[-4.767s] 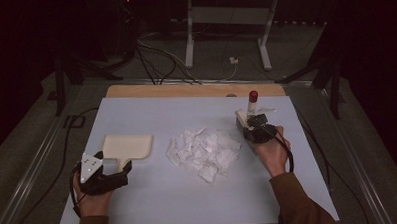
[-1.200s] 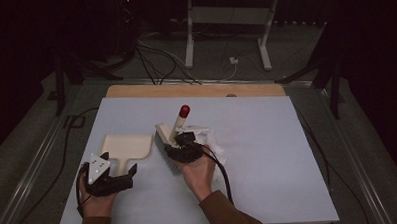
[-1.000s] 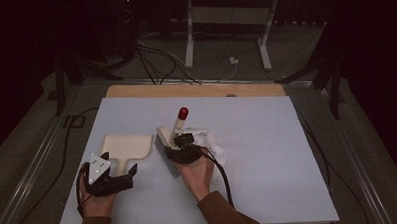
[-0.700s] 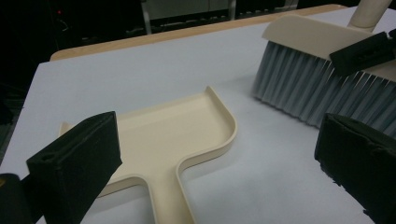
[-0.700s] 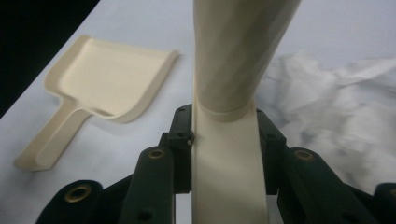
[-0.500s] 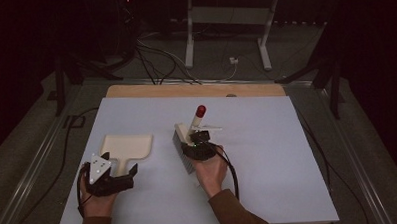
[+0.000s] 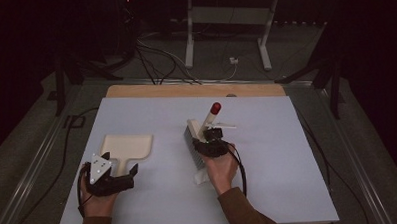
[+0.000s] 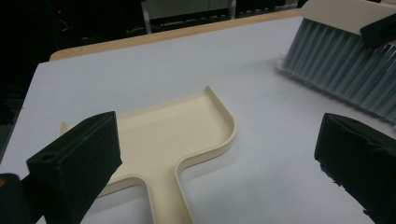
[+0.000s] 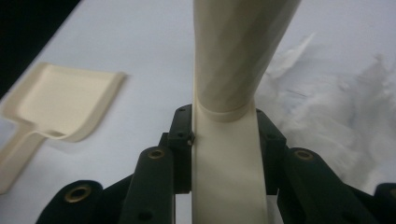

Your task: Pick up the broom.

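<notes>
Our right tongs [image 7: 211, 137] are clamped on the brush [image 7: 200, 142] handle, bristles on the bench [image 7: 288, 154]. Left tongs [image 7: 119, 176] gape wide, gripping nothing; dustpan [image 8: 168, 140] handle lies between them, paper scraps [image 9: 327, 112] beyond the brush

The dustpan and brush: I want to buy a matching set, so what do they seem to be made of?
The dustpan looks like cream moulded plastic, smooth and matte, with a rounded raised rim. The brush has a similar cream, plastic-looking handle with a red tip, and fine grey bristles, probably synthetic.
</notes>
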The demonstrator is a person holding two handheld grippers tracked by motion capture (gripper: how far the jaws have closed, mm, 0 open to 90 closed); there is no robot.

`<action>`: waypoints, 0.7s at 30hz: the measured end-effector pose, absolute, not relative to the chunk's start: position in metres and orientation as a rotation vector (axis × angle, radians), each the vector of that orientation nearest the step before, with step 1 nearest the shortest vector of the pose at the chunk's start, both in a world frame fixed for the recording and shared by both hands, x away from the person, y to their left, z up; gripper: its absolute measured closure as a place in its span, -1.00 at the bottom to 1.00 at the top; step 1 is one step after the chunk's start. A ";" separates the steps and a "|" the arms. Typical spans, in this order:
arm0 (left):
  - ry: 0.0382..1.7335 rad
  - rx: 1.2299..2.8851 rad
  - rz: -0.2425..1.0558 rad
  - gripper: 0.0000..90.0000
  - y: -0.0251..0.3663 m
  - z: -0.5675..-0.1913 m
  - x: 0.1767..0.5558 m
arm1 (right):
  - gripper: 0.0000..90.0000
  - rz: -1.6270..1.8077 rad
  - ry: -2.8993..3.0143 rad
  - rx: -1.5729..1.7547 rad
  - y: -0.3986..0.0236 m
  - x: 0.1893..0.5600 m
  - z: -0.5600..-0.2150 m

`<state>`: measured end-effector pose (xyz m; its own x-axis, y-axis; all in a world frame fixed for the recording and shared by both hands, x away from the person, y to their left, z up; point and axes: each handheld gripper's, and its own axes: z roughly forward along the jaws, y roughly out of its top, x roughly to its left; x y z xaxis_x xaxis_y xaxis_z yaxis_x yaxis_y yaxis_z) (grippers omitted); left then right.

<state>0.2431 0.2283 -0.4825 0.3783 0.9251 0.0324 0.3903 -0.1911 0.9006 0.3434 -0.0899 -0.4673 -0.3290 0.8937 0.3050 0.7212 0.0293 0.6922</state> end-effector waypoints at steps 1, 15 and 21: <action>1.157 1.763 0.767 -0.97 0.228 -0.483 0.243 | 0.49 1.217 2.104 1.654 -0.089 0.343 -0.466; 1.158 1.762 0.769 -0.97 0.229 -0.482 0.243 | 0.49 1.381 2.317 1.378 -0.082 0.337 -0.440; 1.159 1.762 0.768 -0.97 0.229 -0.482 0.243 | 0.49 1.335 2.457 1.188 -0.090 0.328 -0.429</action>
